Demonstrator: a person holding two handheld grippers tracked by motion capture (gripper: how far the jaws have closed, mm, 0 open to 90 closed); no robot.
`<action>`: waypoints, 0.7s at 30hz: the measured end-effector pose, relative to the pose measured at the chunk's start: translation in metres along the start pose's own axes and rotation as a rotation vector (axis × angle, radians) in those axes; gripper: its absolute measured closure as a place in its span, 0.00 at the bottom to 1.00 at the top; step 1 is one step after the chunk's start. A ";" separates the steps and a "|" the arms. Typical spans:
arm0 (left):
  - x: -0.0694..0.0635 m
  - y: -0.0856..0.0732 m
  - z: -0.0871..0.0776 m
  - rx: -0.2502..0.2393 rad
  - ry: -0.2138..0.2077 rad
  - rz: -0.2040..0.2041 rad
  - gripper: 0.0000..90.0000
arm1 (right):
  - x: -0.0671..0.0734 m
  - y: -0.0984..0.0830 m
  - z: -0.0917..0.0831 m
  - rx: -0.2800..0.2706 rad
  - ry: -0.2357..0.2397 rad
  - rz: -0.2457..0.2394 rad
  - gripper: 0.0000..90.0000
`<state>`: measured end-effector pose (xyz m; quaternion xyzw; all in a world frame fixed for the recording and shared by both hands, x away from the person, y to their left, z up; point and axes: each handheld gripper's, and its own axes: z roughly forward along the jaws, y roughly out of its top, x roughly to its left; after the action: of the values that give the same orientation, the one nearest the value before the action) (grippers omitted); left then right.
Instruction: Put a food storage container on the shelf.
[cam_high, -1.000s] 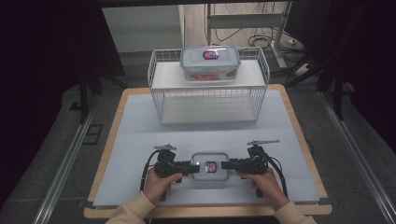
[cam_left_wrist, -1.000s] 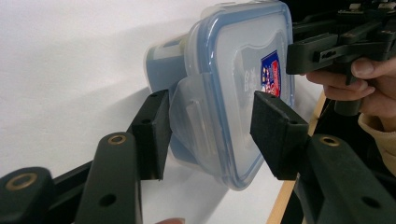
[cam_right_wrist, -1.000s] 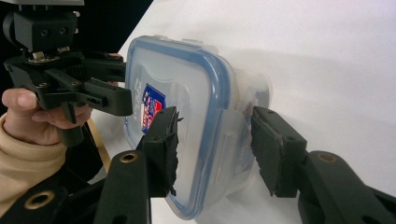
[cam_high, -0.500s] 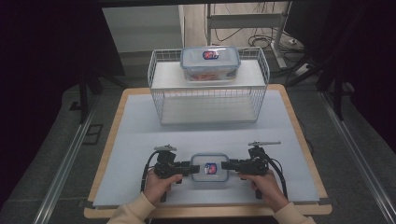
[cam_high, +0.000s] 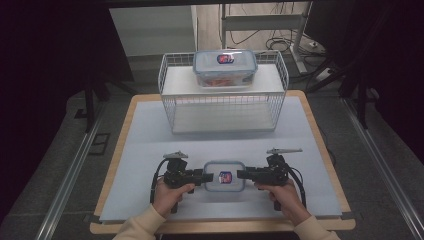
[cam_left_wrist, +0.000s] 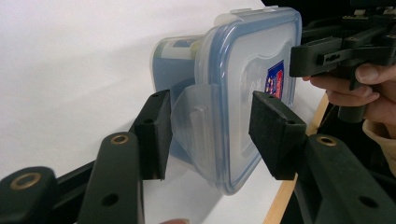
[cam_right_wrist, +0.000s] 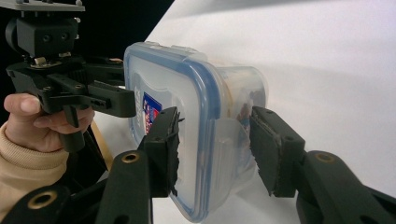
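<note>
Container (cam_high: 224, 176) sat near worktop's front edge between left gripper (cam_high: 208, 176) and right gripper (cam_high: 241, 174); both pinched, probably, its end latches.

High view sits above the person's side, looking forward and down over the whole table (cam_high: 150, 150). Each gripper view rides close behind its own jaws, facing inward from opposite ends; both share the small lidded box (cam_left_wrist: 243, 93) up close.
</note>
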<state>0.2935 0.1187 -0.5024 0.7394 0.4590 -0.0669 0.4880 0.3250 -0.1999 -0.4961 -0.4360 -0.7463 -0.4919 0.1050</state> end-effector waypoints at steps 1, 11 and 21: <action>0.000 0.001 0.000 -0.003 0.002 0.000 0.56 | 0.000 0.001 0.000 -0.003 0.002 0.002 0.59; -0.008 0.012 -0.004 -0.026 0.007 0.037 0.56 | 0.005 0.011 -0.009 -0.032 -0.002 -0.041 0.59; -0.010 0.028 -0.013 -0.051 0.015 0.054 0.56 | 0.010 0.028 -0.011 -0.046 0.001 -0.069 0.59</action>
<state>0.3042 0.1199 -0.4712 0.7392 0.4442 -0.0365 0.5049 0.3367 -0.1994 -0.4667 -0.4120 -0.7494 -0.5124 0.0784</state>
